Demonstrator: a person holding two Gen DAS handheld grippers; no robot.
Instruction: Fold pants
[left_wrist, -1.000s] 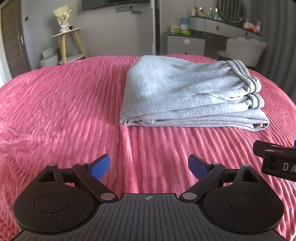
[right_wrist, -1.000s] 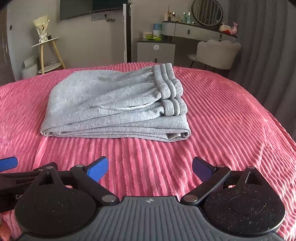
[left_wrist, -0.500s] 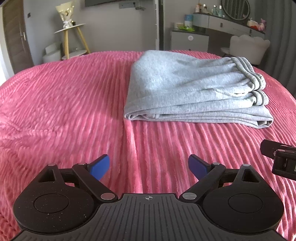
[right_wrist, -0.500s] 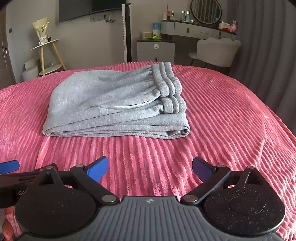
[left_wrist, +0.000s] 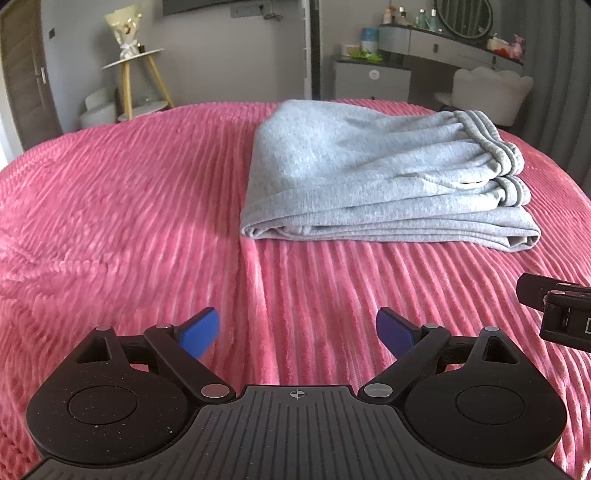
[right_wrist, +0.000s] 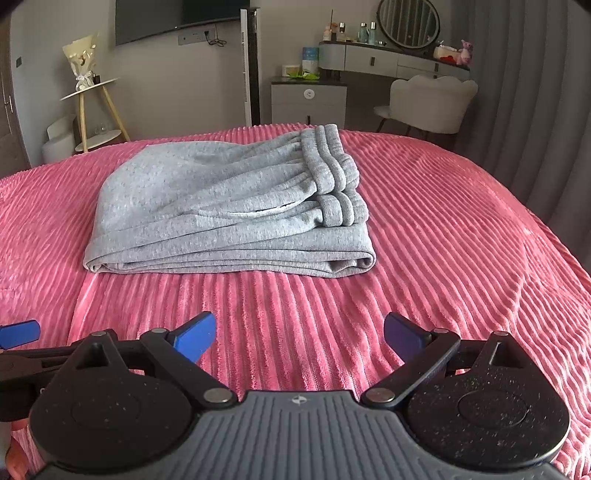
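Left gripper (left_wrist: 295, 328): wide apart, with nothing between its blue fingertips (left_wrist: 197, 332). It hangs just over the bed.

Right gripper (right_wrist: 299, 334): also spread wide and holding nothing. It sits beside the left one, low over the bed.

Under the grippers: a pink fuzzy blanket (left_wrist: 110, 192) with long soft ridges covers the bed.

Pants (right_wrist: 225, 214): gray and soft, lying on the blanket out in front of both grippers, well apart from them. From the left gripper they are ahead and to the right. From the right gripper they are ahead and a bit to the left.

How the pants look: folded into a thick stack of layers. The stretchy waistband (right_wrist: 328, 166) is on the right end, and the folded edge faces the grippers.

Step now: the folding looks done, or almost done. Both grippers are off the cloth.

Next move: if one more fold is wanted, a gripper must reach forward, pinch one end of the stack and lay it over the other end. If not, just leave the stack alone.

Writing: the right gripper's side shows one letter at the edge of the left view. It is too cut off to read.

Farther off: a small round side table (right_wrist: 90, 90), a gray dresser with a round mirror (right_wrist: 410, 22), and a white chair (right_wrist: 432, 103).
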